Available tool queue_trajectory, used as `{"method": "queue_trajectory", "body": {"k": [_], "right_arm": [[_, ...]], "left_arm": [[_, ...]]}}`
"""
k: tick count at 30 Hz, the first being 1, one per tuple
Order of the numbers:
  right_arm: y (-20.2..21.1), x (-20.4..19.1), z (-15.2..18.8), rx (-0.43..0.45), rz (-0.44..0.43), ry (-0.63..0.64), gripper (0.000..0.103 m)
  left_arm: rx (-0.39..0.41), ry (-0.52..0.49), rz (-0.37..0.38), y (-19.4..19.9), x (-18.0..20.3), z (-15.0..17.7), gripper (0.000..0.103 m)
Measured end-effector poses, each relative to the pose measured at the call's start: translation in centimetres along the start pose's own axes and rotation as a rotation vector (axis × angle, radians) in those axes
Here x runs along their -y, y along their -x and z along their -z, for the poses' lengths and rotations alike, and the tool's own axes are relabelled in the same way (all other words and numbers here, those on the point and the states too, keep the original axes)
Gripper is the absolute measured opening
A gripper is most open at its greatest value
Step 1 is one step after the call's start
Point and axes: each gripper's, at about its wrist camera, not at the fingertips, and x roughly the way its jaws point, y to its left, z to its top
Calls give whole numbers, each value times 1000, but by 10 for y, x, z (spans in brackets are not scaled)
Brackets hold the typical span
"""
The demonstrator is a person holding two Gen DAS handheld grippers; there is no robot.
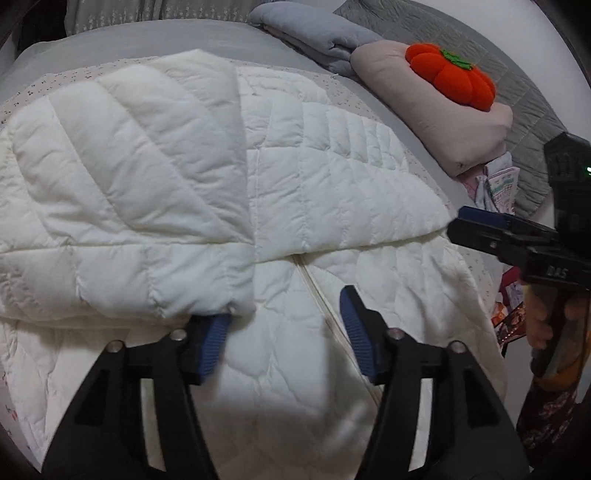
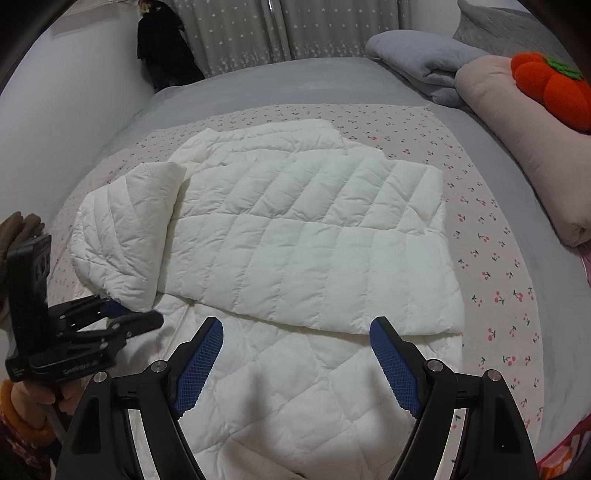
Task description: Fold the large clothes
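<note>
A white quilted puffer jacket [image 1: 207, 177] lies flat on the bed, with both sleeves folded across its body and its zipper running toward me. It also shows in the right wrist view [image 2: 303, 236]. My left gripper [image 1: 284, 332] is open just above the jacket; its left finger's tip sits under the cuff of the left folded sleeve [image 1: 122, 206]. My right gripper [image 2: 295, 362] is open and empty above the jacket's lower part, near the edge of the right folded sleeve [image 2: 332, 258]. Each gripper shows in the other's view, the right one [image 1: 480, 225] and the left one [image 2: 122, 314].
The jacket rests on a cherry-print sheet [image 2: 491, 236] over a grey bed. A beige folded blanket [image 1: 443, 114] with an orange pumpkin plush [image 1: 450, 74] and a grey folded blanket [image 1: 317, 33] lie at the far right. Curtains [image 2: 295, 29] hang behind.
</note>
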Motion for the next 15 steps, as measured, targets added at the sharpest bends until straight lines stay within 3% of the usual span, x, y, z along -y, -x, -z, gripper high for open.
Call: {"method": "queue_trajectory", "body": {"k": [7, 15], "right_arm": [[2, -54, -14, 4, -70, 107, 84], [-6, -137, -7, 28, -83, 290, 84]], "left_arm": [[42, -45, -44, 68, -12, 18, 68], [143, 187, -158, 104, -92, 25, 70]]}}
